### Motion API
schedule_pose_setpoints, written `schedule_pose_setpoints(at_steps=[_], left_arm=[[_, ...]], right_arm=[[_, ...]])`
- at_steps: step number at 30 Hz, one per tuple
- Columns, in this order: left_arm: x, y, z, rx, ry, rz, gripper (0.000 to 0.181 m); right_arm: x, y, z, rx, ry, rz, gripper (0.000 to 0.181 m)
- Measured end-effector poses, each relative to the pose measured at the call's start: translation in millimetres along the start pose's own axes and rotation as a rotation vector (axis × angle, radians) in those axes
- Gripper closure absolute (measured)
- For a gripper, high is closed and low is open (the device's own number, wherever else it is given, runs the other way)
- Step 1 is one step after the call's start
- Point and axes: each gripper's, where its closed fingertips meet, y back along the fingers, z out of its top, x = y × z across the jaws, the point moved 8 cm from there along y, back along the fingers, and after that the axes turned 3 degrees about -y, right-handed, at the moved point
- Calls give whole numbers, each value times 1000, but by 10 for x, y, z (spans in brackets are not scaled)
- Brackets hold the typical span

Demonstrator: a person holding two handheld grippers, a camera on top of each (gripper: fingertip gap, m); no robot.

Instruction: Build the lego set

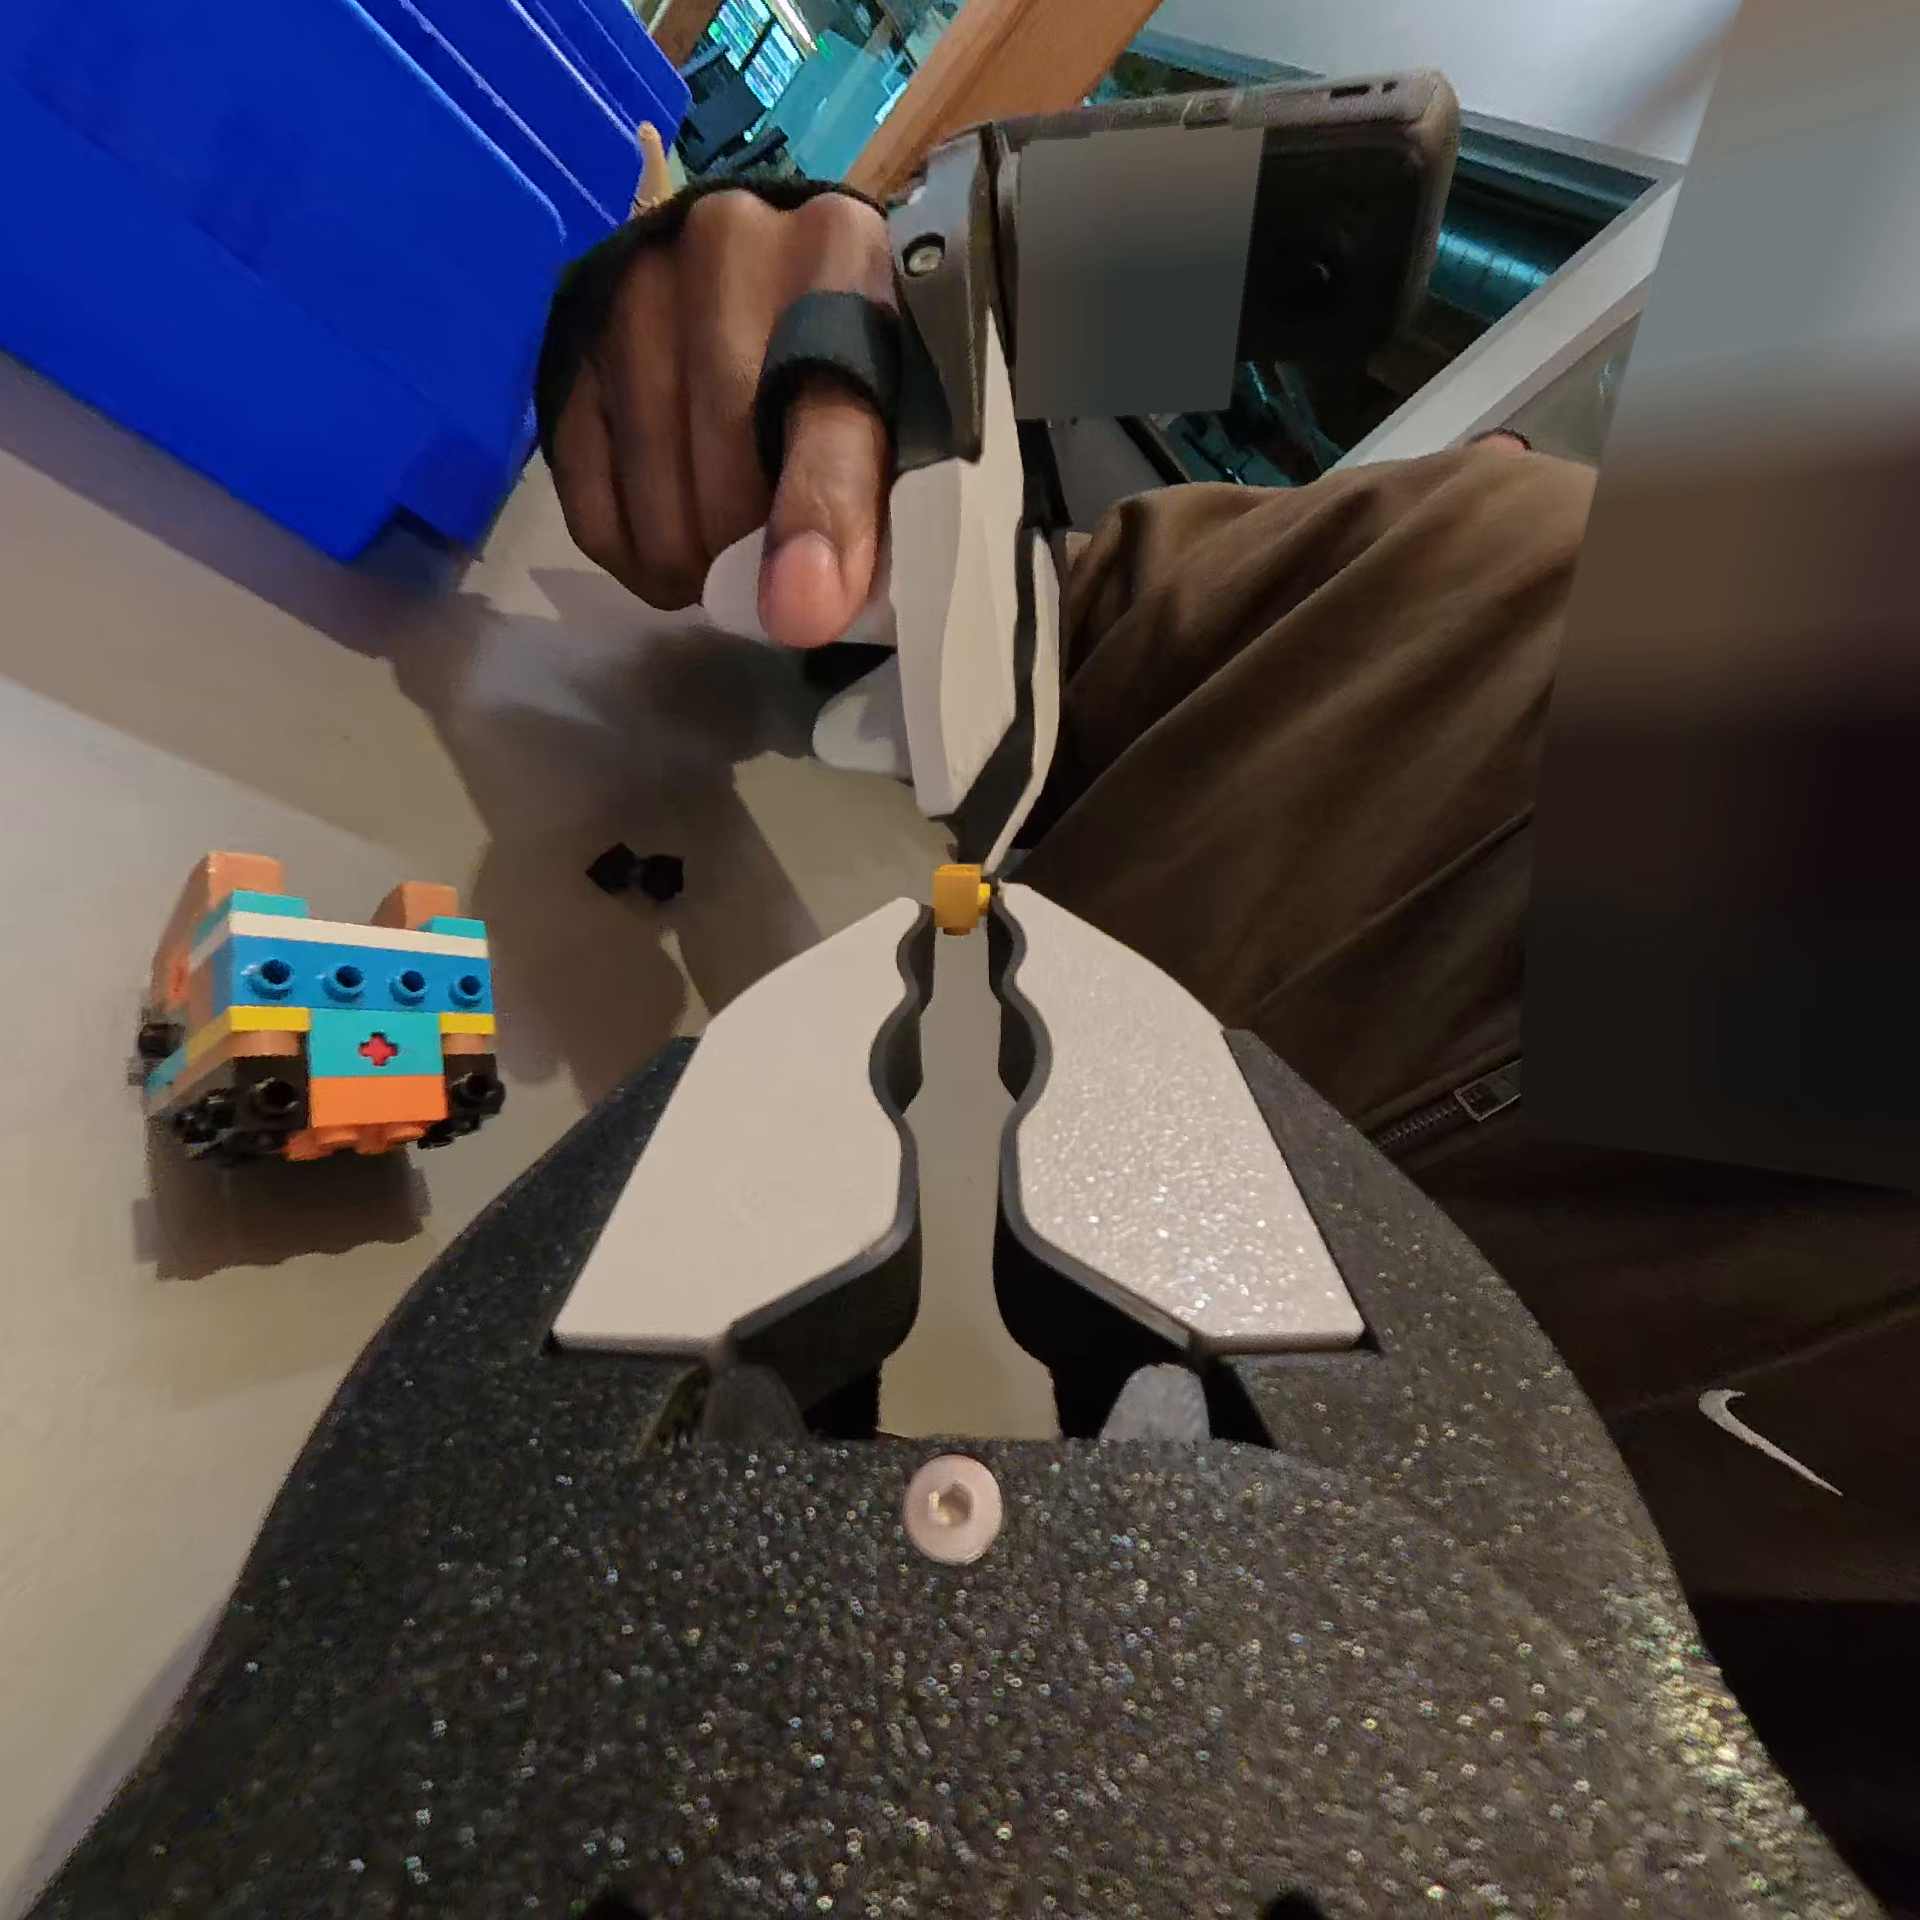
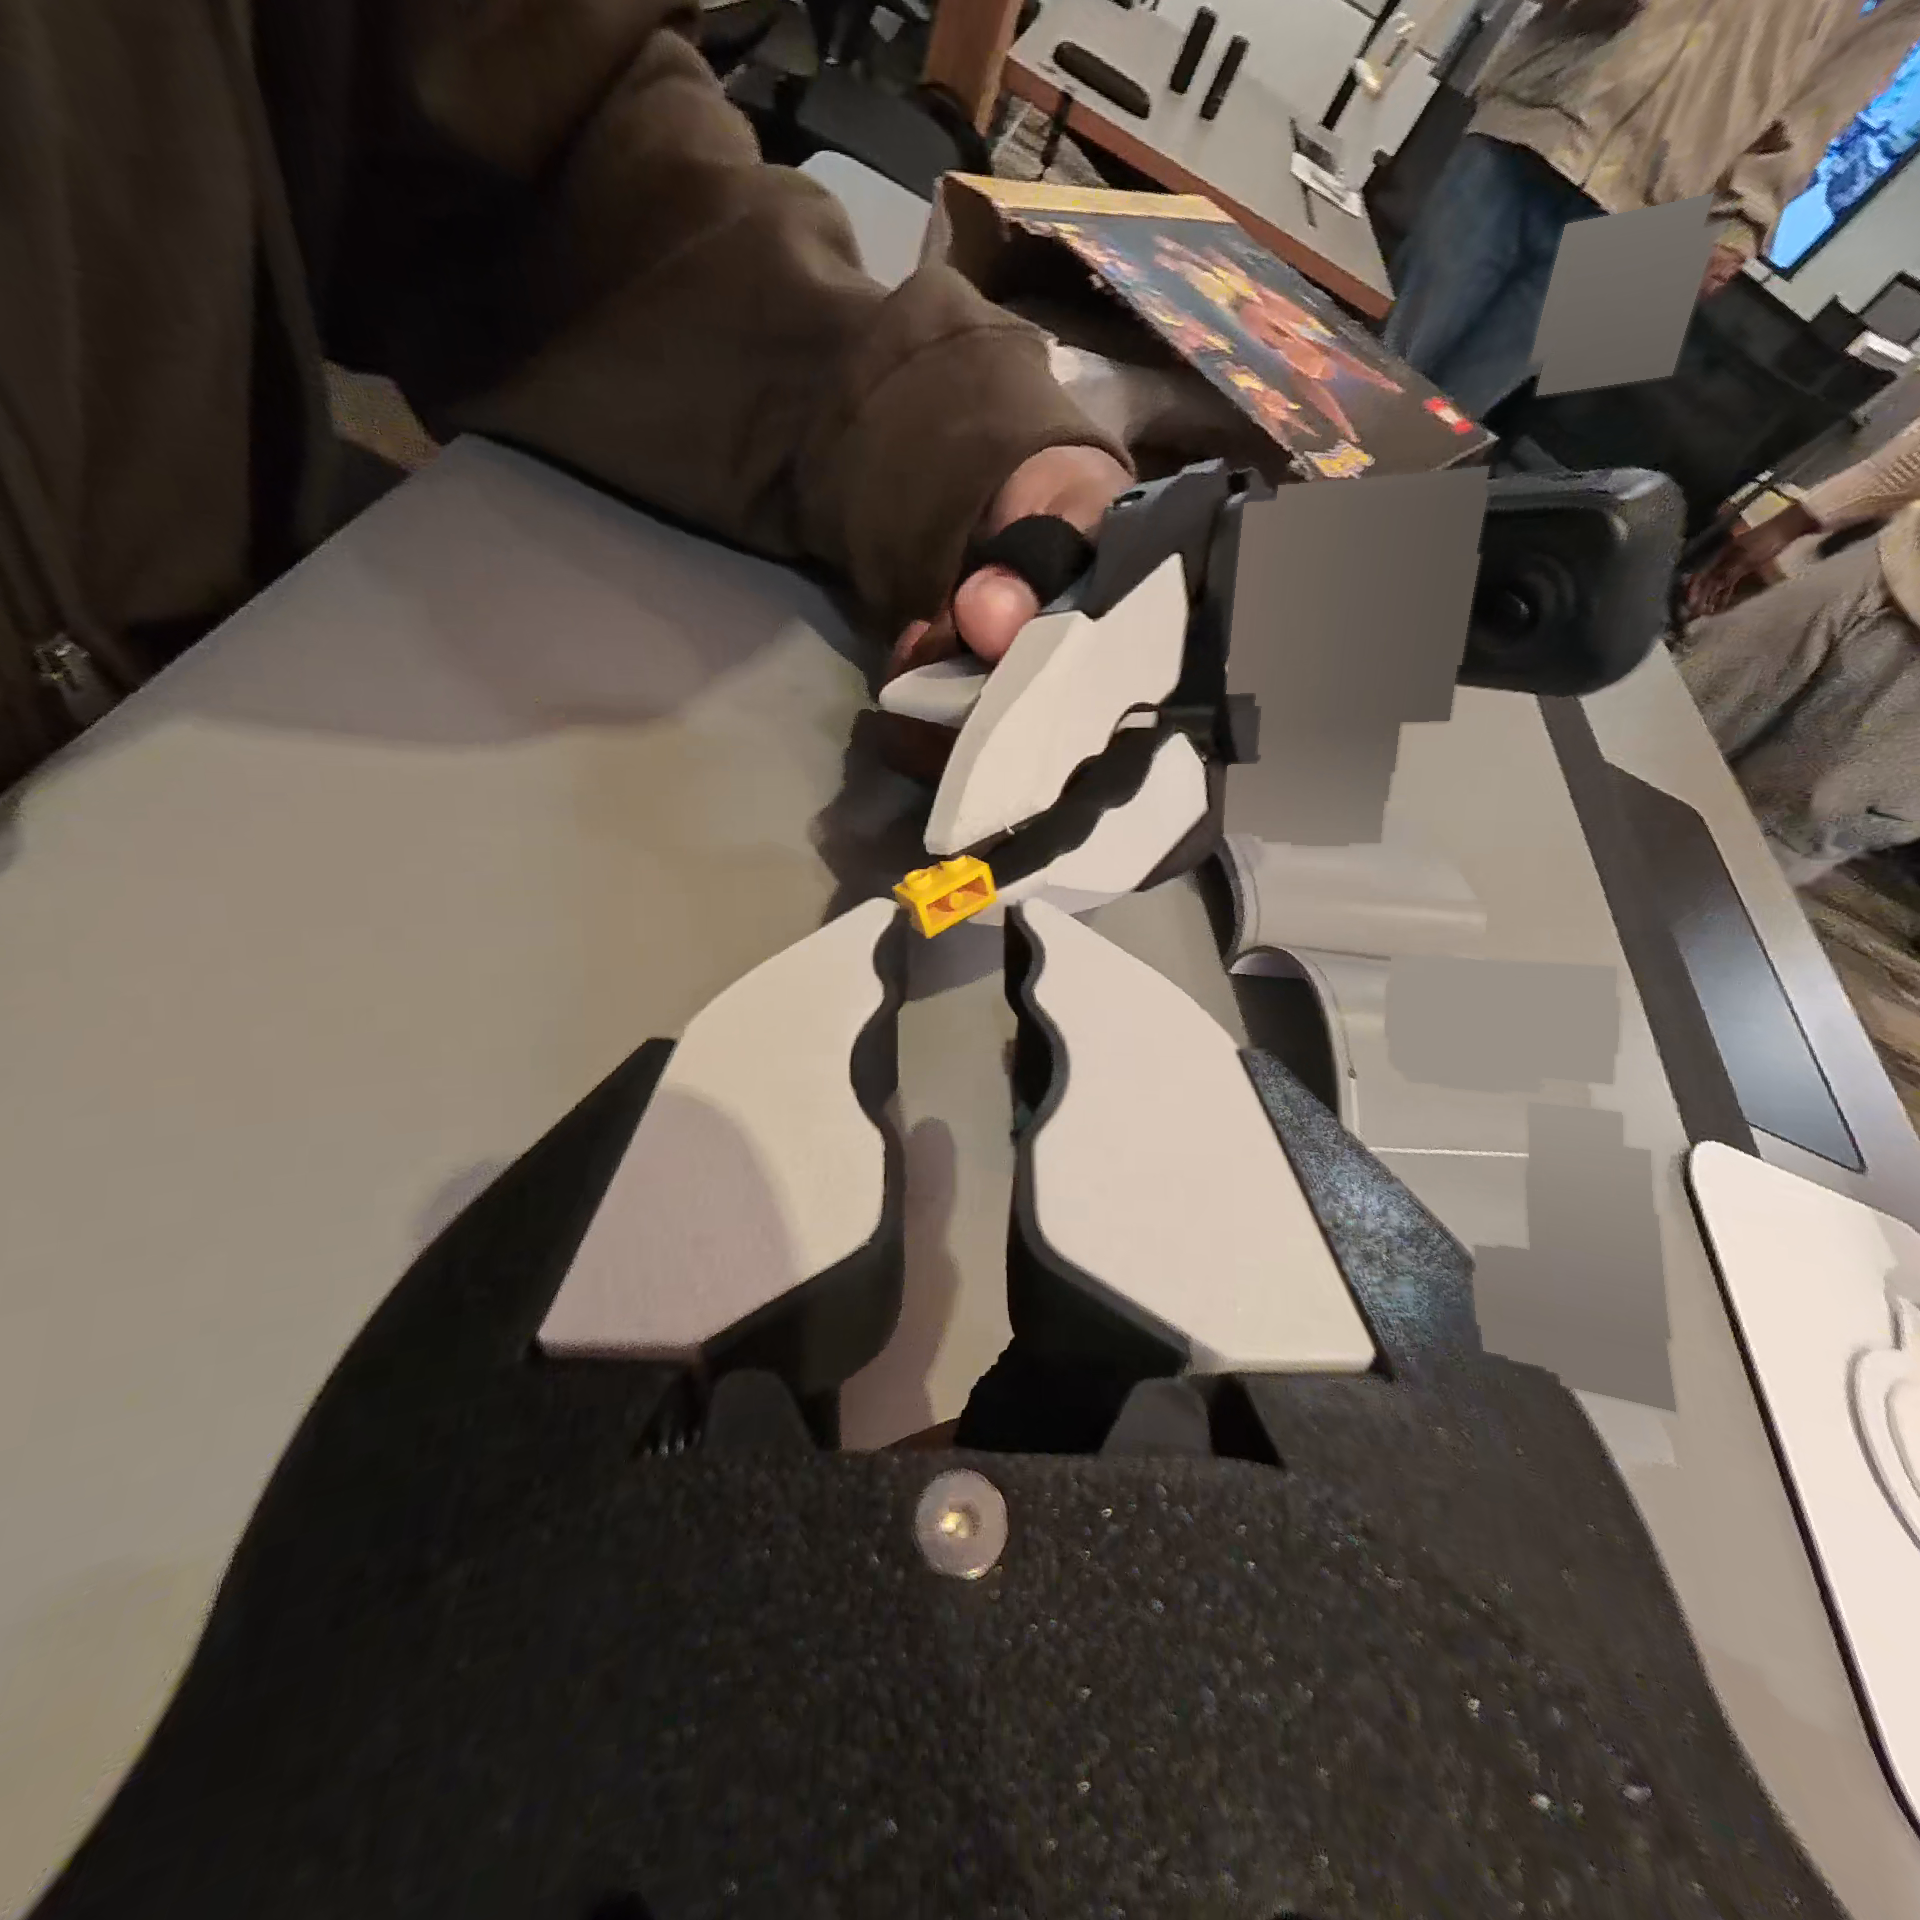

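Observation:
A small yellow brick [image 1: 956, 900] hangs in the air above the grey table [image 1: 208, 1455], between the tips of both grippers. My left gripper [image 1: 961, 908] is closed on it across its studded top and its underside. In the right wrist view the brick [image 2: 943, 896] shows its long side with a hole. My right gripper [image 2: 956, 914] is open, with its tips on either side of the brick's ends. The left gripper [image 2: 971, 871] comes in there from the upper right. A partly built, multicoloured lego model [image 1: 322, 1029] stands on the table to the left.
Two small black pieces [image 1: 636, 871] lie on the table beyond the model. Blue bins [image 1: 260, 260] stand at the back left. The lego box [image 2: 1226, 312] lies at the far side, and a white tray [image 2: 1818, 1351] sits at the right edge. People stand in the background.

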Motion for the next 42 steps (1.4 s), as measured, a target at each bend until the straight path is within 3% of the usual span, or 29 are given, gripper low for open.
schedule_pose_setpoints(at_steps=[33, 39, 42], left_arm=[[-5, -186, -137, 179, -12, 15, 172], [7, -107, -59, 109, -53, 73, 170], [11, 22, 24, 89, -157, 194, 150]], right_arm=[[234, -144, -87, 95, 88, 150, 164], [155, -124, -106, 89, 55, 45, 165], [85, -79, -92, 49, -16, -37, 165]])
